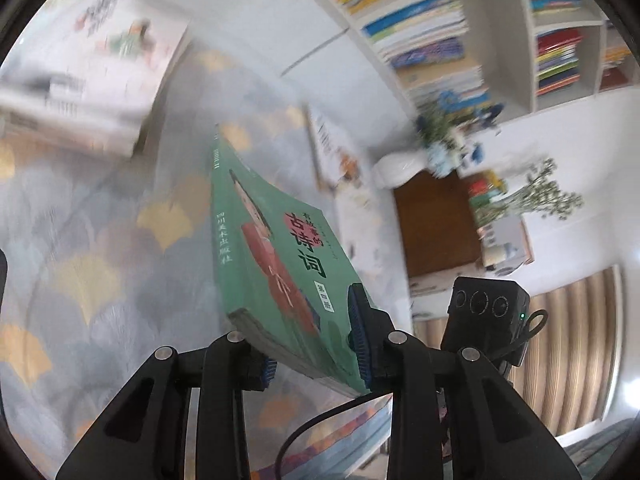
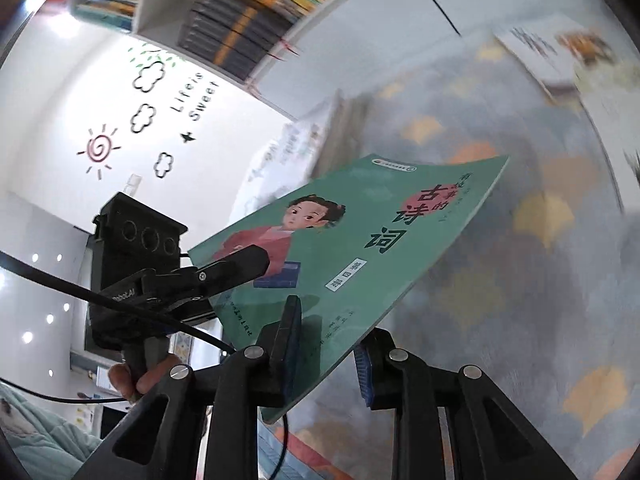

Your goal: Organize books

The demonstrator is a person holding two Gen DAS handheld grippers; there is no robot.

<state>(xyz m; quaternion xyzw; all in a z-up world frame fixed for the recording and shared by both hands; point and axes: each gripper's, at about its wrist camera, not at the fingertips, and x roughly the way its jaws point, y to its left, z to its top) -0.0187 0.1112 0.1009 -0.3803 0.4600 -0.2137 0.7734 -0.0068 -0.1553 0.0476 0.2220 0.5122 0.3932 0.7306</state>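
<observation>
My left gripper (image 1: 316, 344) was clamped on the near edge of the green book (image 1: 264, 248) — cover tilted, held clear above the leaf-patterned cloth (image 1: 80, 272). Beyond it lay a blurred book stack (image 1: 88, 72) and the white bookshelf (image 1: 496, 36), well apart.

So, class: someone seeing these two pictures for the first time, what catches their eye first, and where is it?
The green paperback book with a cartoon child on its cover fills the centre of both views, tilted above the grey tablecloth with yellow leaf shapes. The left gripper and the right gripper each clamp an edge between their fingers. Behind stands a white bookshelf packed with colourful books.
</observation>
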